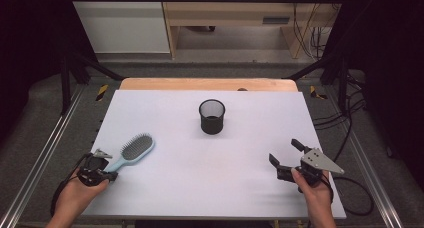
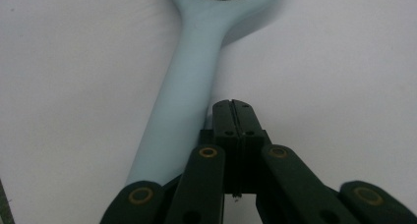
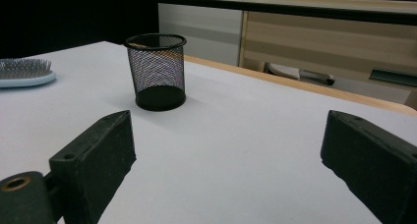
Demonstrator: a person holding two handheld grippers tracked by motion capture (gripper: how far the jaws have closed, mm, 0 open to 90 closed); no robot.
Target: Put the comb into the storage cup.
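The left gripper point(image 2: 235, 106), jaws clenched empty, rests beside the brush point(image 1: 132, 151) handle, apparently to nudge it; the right gripper point(image 1: 286, 153) waits with jaws spread near the cup point(image 1: 212, 116).

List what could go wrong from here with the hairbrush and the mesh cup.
1. The left hand-held gripper is shut beside the hairbrush handle, not around it; moving now would likely push the brush rather than lift it.
2. The black mesh cup stands upright and looks light; a long brush dropped in could tip it.
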